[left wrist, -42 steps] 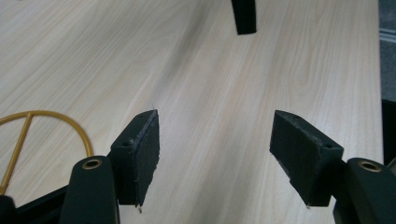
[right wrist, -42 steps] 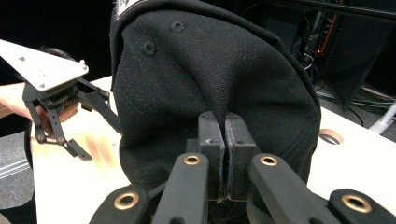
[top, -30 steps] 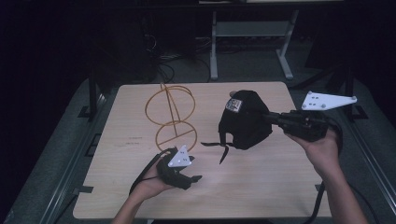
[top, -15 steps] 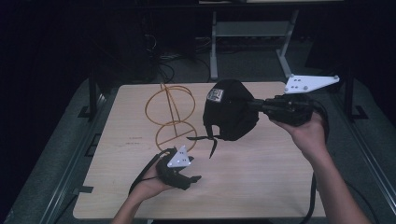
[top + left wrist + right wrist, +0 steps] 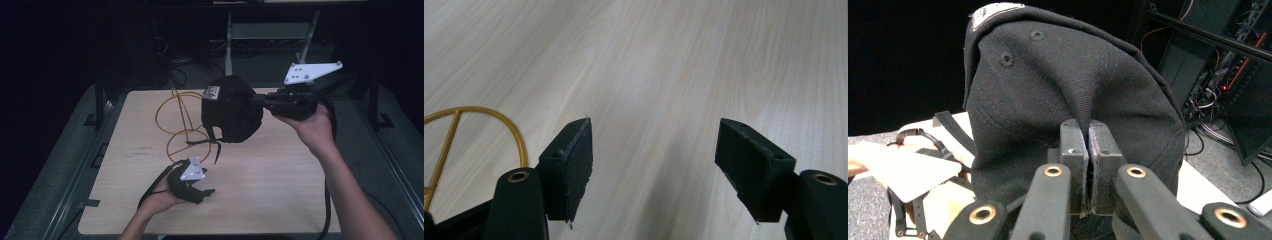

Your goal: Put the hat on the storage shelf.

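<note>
Right hand-held gripper [image 5: 1087, 165] pinches black fabric cap [image 5: 231, 114], aloft beside gold wire stand [image 5: 181, 122] on table [image 5: 280, 185]. Left hand-held gripper [image 5: 656, 165] wide, empty. Probably hanging: keep pinch firm, mind strap.

We note a pale wood-grain table [image 5: 280, 190], its surface mostly bare. Beyond its far edge stands a light metal frame [image 5: 235, 42] on dark grey floor [image 5: 55, 150], with loose cables [image 5: 175, 65] beside it. In the right gripper view, we see dark equipment racks [image 5: 1208, 60] with coloured wires [image 5: 1243, 65] at right. Background otherwise too dark to make out.
</note>
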